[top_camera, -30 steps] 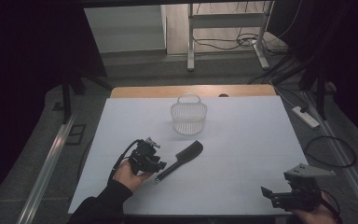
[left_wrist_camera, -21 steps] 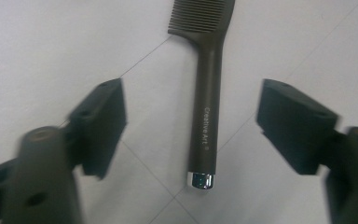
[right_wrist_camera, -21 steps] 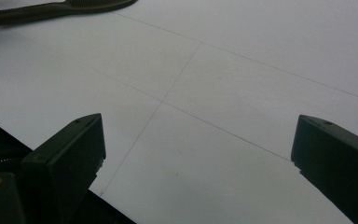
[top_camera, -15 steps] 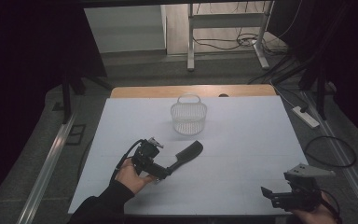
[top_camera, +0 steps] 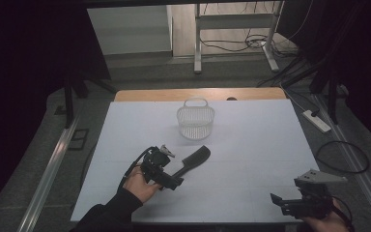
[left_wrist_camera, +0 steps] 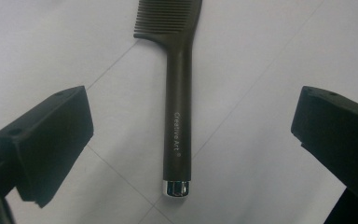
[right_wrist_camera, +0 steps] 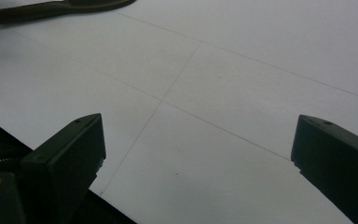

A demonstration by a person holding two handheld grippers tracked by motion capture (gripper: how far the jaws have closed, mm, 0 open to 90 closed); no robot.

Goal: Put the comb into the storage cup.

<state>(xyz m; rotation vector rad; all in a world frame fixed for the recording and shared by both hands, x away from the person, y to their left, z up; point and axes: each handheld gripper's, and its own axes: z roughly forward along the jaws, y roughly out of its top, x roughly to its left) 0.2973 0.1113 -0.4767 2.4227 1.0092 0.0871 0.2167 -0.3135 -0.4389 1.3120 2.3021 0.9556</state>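
Observation:
A dark comb lies flat on the white table, teeth toward the far side; its handle ends in a chrome cap. My left gripper hovers over the handle end. Its jaws have just been opening and now stand wide, with the handle lying between the pads untouched. My left gripper is open. My right gripper rests near the table's front right edge, open and empty. The comb also lies at the far upper left of the right gripper view.
A white wire basket with a handle stands behind the comb, toward the table's far edge. A wooden strip borders the far edge. A power strip and cables lie on the floor to the right.
My left hand has shifted slightly right and toward me, so the gripper now sits over the comb's handle end. The comb, basket and right gripper have kept still.

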